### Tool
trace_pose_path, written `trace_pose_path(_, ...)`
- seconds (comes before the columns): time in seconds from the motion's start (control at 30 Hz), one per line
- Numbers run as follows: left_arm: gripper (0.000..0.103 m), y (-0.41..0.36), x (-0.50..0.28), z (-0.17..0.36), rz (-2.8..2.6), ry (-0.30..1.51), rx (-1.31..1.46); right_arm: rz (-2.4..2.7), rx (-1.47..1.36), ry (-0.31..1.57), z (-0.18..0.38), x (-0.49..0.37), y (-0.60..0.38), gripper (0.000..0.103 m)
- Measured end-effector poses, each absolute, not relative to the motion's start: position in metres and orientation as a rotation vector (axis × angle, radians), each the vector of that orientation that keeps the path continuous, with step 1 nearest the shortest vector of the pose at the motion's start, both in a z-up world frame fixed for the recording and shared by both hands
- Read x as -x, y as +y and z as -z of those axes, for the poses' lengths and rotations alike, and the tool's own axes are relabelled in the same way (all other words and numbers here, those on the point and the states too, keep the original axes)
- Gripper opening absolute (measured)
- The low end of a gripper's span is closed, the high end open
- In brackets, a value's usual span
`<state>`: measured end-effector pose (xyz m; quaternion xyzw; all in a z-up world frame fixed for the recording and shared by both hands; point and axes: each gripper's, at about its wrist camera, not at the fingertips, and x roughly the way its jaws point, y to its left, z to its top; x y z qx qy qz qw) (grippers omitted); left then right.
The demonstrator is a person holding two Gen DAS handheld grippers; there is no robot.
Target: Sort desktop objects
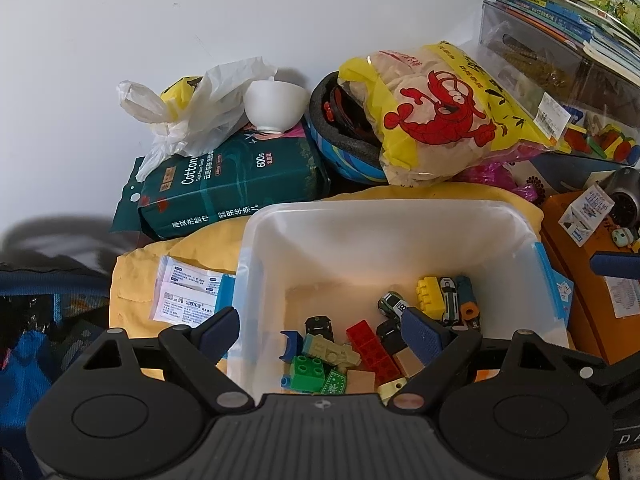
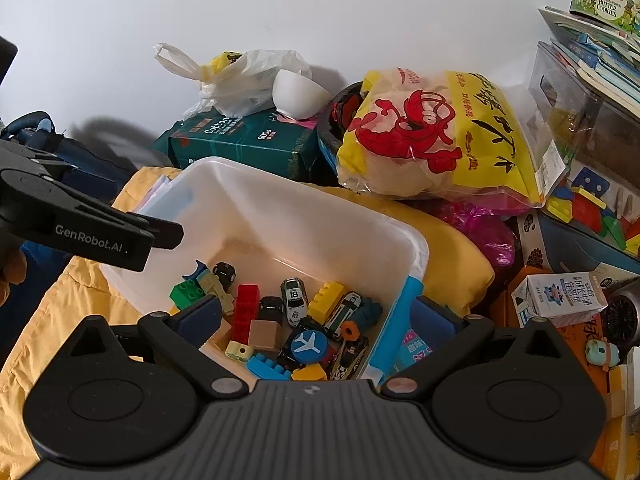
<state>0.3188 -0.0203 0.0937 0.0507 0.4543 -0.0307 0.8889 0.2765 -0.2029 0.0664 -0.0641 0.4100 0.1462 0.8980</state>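
Black-framed and blue-padded, the left gripper (image 1: 320,330) hangs spread wide over the near rim of the translucent bin (image 1: 384,216), holding nothing; its right pad sits low among the toys, though I cannot tell whether it touches any. The right gripper (image 2: 316,314) is likewise splayed and empty, straddling the bin's blue-latched right wall, one finger inside, the other outside.

Inside the bin lie the sorted pieces: a red brick (image 1: 370,346), a green brick (image 1: 307,372), a yellow brick (image 1: 430,296), a white toy car (image 2: 294,296) numbered 18, and a blue airplane disc (image 2: 309,345). The bin rests on a yellow cloth (image 2: 456,256).

Judging by this, a drop-off looks just finished, and the next move calls for reaching out to another loose item. A milk carton (image 2: 560,294) stands to the right, on an orange box, with a small teal toy (image 2: 602,352) close by.

Farther back sit a green tissue pack (image 1: 236,184), a white bowl (image 1: 274,106) and a yellow snack bag (image 1: 440,116).
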Motion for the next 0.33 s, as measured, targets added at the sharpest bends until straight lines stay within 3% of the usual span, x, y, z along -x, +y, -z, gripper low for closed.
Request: trace_pose_path(0.33,0.091,-0.0228,-0.3173,-0.0954,0.079,0.917,-0.097,-0.302,0.128,0.859,-0.0615,-0.2764,-0.2061,0.103)
